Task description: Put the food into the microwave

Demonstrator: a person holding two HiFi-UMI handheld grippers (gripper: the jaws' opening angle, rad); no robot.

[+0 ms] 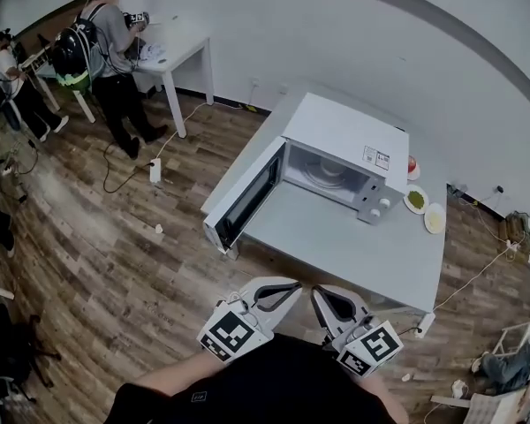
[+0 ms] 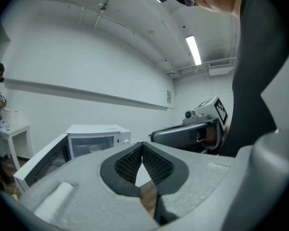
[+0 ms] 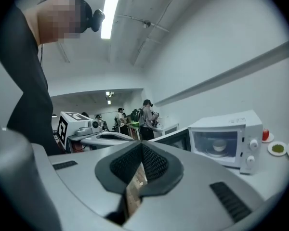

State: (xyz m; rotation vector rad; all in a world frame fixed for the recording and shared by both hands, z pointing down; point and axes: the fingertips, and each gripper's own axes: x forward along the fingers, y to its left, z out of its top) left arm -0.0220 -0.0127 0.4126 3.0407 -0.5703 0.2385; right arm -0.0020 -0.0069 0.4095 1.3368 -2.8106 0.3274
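A white microwave [image 1: 344, 140] stands on the grey table [image 1: 353, 246] with its door [image 1: 247, 197] swung open to the left and the cavity lit. To its right sit a small plate of green food [image 1: 415, 200], a pale plate [image 1: 435, 218] and a red item [image 1: 412, 163]. Both grippers are held close to the person's body, short of the table's near edge. My left gripper [image 1: 287, 290] [image 2: 142, 144] is shut and holds nothing. My right gripper [image 1: 322, 295] [image 3: 142, 146] is shut and empty too. The right gripper view shows the microwave [image 3: 226, 138] and the green plate [image 3: 278, 148].
Two people stand by a white desk [image 1: 181, 38] at the far left. Cables and a power strip [image 1: 155, 170] lie on the wooden floor. Another cable [image 1: 477, 272] runs off the table's right side. A white wall stands behind the microwave.
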